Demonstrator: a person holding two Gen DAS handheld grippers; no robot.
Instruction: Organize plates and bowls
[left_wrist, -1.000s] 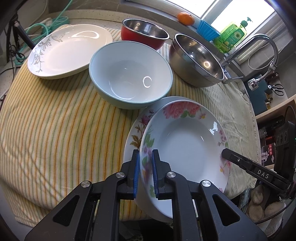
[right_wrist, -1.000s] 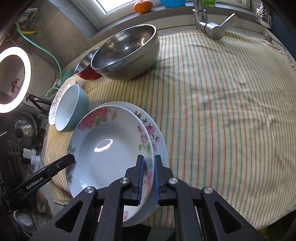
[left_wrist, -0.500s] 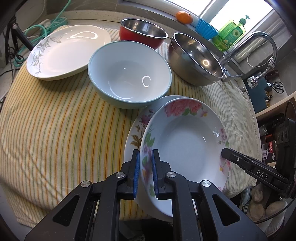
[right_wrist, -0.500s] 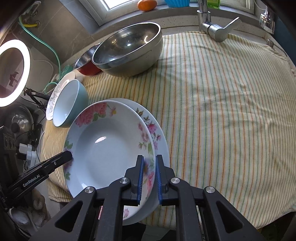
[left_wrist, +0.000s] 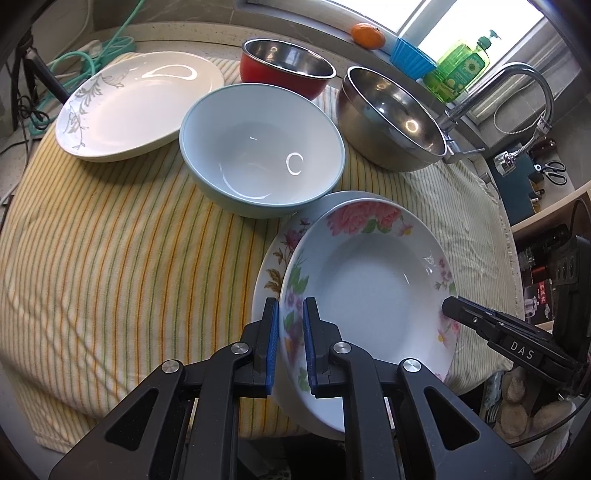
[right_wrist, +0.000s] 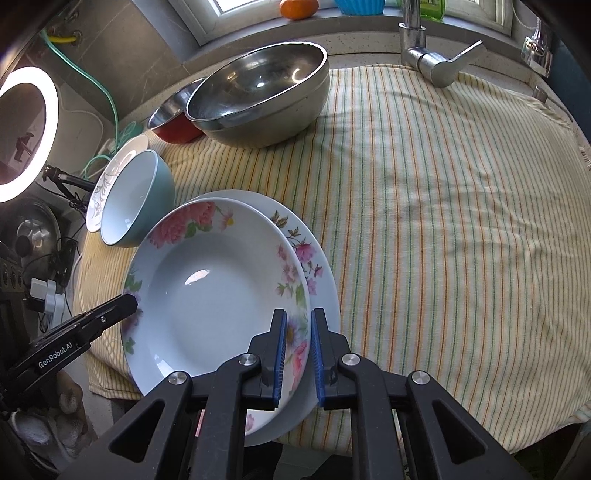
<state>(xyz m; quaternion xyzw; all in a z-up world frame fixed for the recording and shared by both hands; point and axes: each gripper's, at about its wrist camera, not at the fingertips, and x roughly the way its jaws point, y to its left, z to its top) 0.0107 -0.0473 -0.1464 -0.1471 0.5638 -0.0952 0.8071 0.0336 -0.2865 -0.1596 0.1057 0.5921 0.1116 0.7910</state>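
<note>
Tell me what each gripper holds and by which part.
Both hold the pink-flowered deep plate by its rim: the left gripper on its left edge, the right gripper on the opposite edge, above another floral plate.

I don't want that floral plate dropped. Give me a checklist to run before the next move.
1. Left gripper pads on the pink-flower plate rim: ok.
2. Right gripper on the opposite rim: cannot tell, its pads look slightly apart.
3. Second floral plate directly beneath, lined up: ok.
4. Teal bowl clear of the plate's rim: cannot tell, very close.
5. Steel bowl and red bowl out of the way: ok.
</note>
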